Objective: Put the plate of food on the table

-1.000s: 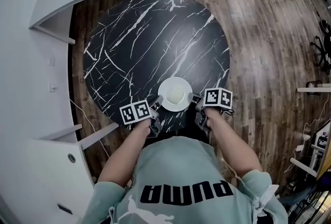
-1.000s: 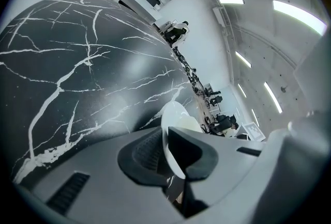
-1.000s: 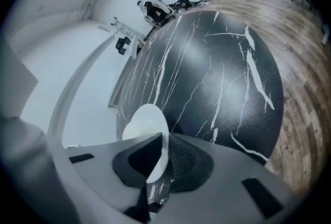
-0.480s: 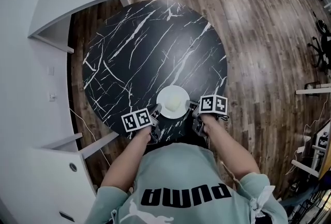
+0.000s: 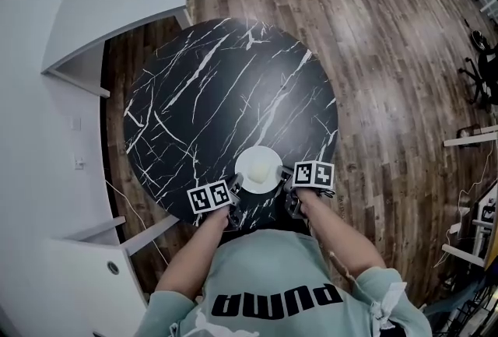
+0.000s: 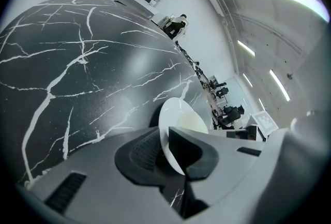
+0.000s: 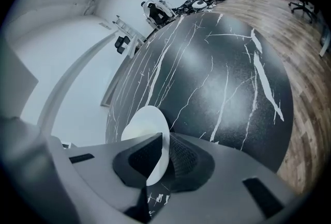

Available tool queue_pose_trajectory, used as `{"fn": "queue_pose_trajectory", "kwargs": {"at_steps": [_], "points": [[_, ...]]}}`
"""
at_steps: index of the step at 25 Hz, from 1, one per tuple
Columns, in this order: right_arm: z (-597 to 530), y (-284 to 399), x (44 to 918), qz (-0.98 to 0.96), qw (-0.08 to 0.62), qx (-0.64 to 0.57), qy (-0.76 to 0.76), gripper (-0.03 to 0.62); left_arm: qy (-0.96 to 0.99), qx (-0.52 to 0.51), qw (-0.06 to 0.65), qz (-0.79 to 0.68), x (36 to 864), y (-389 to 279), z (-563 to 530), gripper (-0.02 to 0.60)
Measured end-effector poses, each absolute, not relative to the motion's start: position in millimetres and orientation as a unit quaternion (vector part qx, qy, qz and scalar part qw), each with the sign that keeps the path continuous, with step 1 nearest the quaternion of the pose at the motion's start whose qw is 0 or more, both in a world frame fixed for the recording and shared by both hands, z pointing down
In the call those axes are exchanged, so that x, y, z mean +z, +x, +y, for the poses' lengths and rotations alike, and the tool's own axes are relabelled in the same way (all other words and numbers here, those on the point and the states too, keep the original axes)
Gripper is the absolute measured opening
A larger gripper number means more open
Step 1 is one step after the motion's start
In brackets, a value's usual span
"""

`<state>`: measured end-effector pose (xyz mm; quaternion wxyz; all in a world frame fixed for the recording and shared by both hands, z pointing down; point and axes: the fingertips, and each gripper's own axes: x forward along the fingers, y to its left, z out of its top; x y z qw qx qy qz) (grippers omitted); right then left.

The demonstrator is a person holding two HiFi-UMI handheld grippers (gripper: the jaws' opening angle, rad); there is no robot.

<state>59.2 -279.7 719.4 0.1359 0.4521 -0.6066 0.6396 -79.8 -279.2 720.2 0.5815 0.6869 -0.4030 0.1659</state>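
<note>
Your left gripper (image 5: 233,189) and right gripper (image 5: 289,178) each clamp the plate (image 5: 247,159) rim (food (image 5: 263,167) aboard), frame low-centre above the table (image 5: 226,86); next, lower level, then release.

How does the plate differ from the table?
The plate is plain white; the table is black with white veins. The plate is far smaller and lies by the table's near edge. The plate is clamped at opposite sides of its rim by the left tongs and the right tongs, and it carries pale food; no tongs grip the table. Both are round.
</note>
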Motion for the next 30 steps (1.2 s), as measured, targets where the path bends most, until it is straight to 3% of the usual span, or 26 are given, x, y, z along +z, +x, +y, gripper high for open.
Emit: {"fn": "queue_pose_trajectory", "kwargs": {"at_steps": [15, 24, 30], "points": [[-290.4, 66.1, 718.3, -0.63, 0.167, 0.594, 0.471, 0.044, 0.71, 0.195, 0.545, -0.402, 722.6, -91.3, -280.6, 0.072], [-292.6, 94.3, 657.8, -0.684, 0.157, 0.46, 0.544, 0.044, 0.755, 0.195, 0.467, -0.417, 687.0, -112.3, -262.8, 0.071], [-271.5, 71.3, 598.7, -0.729, 0.15, 0.385, 0.546, 0.037, 0.788, 0.178, 0.415, -0.419, 637.7, -105.1, -252.4, 0.008]]}}
